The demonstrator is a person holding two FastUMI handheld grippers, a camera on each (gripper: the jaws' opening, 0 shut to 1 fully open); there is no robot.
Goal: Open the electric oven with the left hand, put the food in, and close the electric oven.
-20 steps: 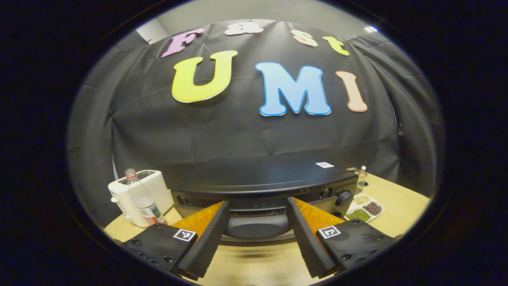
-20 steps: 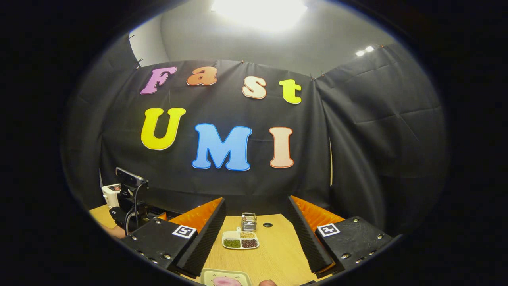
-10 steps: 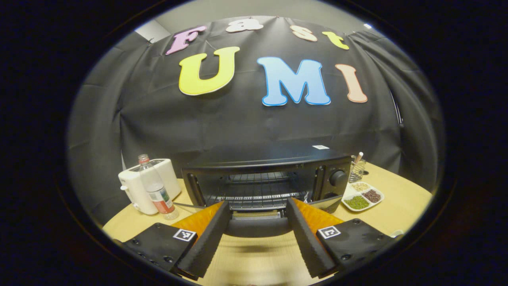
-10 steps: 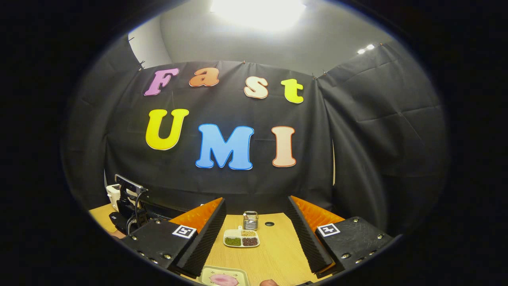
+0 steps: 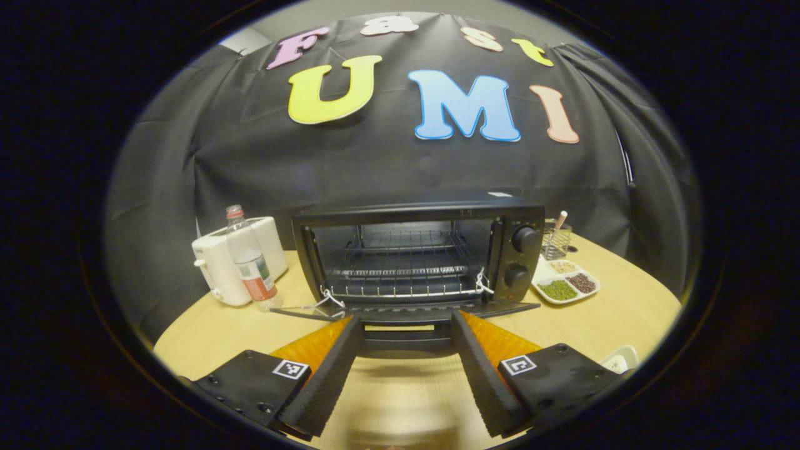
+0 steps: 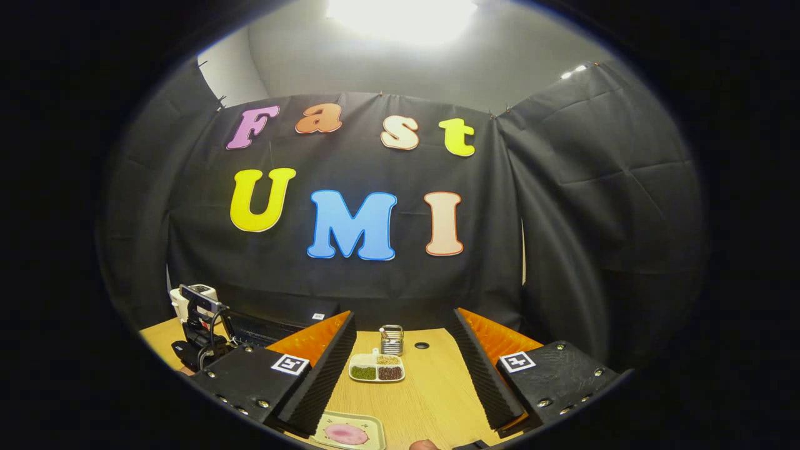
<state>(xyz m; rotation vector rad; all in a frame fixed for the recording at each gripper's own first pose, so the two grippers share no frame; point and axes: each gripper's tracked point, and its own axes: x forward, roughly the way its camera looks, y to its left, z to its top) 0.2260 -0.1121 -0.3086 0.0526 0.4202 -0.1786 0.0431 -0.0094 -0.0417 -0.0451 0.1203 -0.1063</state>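
now the black electric oven [image 5: 425,250] stands open, its door handle [image 5: 407,340] between the spread left gripper [image 5: 405,381]. right gripper [image 6: 405,381] spread above pink food [image 6: 344,433] near the tabletop's front edge.

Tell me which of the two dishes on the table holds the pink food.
The plain tray at the bottom edge of the right gripper view, nearest the right gripper. It carries one pink piece; the divided dish farther back holds green, brown and pale grains.

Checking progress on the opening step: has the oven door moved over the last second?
Yes. The oven door has swung down and outward from the oven's fixed top edge, exposing the wire rack.
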